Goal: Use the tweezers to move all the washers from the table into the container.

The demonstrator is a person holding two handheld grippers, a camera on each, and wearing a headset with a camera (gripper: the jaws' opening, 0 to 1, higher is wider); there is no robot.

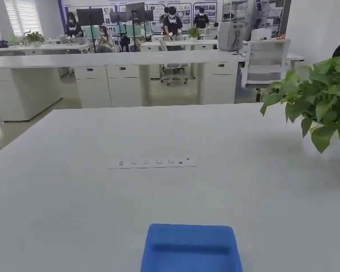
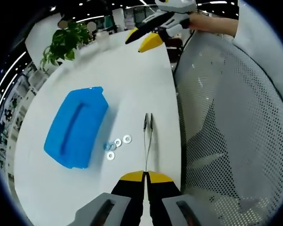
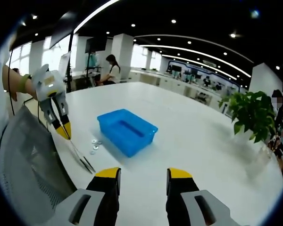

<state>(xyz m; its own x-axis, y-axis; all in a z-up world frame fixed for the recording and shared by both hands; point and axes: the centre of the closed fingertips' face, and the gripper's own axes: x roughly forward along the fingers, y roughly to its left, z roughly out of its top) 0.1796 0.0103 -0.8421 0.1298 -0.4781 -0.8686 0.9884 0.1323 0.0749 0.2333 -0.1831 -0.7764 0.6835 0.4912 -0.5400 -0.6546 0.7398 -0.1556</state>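
Left tool [image 2: 145, 175], seen in the left gripper view, is clamped shut on a pair of tweezers [image 2: 146, 141], whose slim tips reach forward over the white tabletop [image 2: 146, 84]. A small cluster of washers [image 2: 118, 142] lies on the tabletop just beside the blue container [image 2: 75, 127], between it and the tweezers. Whether the tips touch the surface cannot be told. Farther off, the right tool [image 2: 139, 41] hangs above the tabletop's edge in a person's hand, a potted plant [image 2: 63, 42] stands at the far end, and a mesh chair [image 2: 226, 117] sits alongside.

From the right gripper view, the right tool's two yellow-tipped jaws stand wide apart with nothing between them. Ahead, the left tool grips the tweezers at a downward slant, their points near the washers beside the container – the plant well apart to the right, and a person [image 3: 111, 66] seated at a desk in the background.

Head view: the container sits at the near edge of the tabletop, a socket strip [image 1: 153, 163] set into the surface beyond it, the plant at right – people [image 1: 171, 21] at work at benches across the room.
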